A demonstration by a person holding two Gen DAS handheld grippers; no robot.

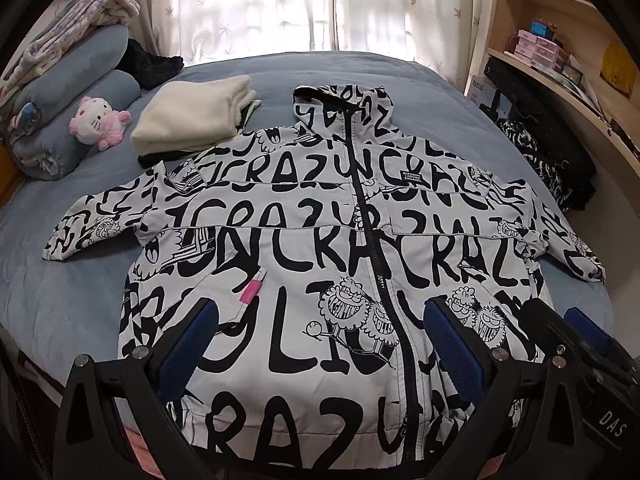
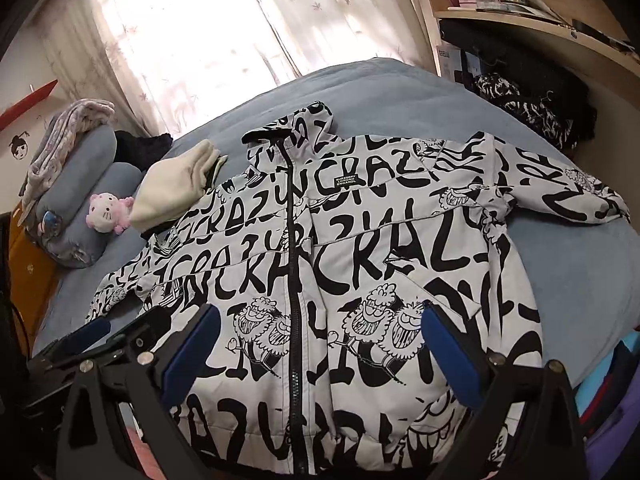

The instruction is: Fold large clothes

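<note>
The shelf unit (image 1: 560, 20) beyond the jacket's far right sleeve holds a stack of small pink boxes (image 1: 538, 50), with books in the top compartment; a second shelf board below carries flat papers and a dark bar-shaped item that is too blurred to name; the jacket (image 1: 320, 240) lies flat, front up and zipped, sleeves spread to either side, on the blue bedspread (image 1: 60, 280), hood toward the curtains (image 1: 260, 8); the left gripper (image 1: 320, 344) hovers over the jacket's lower hem with its blue-padded tongs wide apart and nothing between them; the right gripper (image 2: 320, 348) hangs over the same hem, just beside the left one, tongs likewise apart and empty; a folded cream garment (image 1: 192, 118) touches the jacket's left shoulder; beyond that sit a pink plush cat (image 1: 98, 122), rolled blue bedding (image 1: 72, 92) and a dark fuzzy item (image 1: 154, 64); a dark patterned heap (image 1: 548, 160) lies past the right sleeve, under the shelves
</note>
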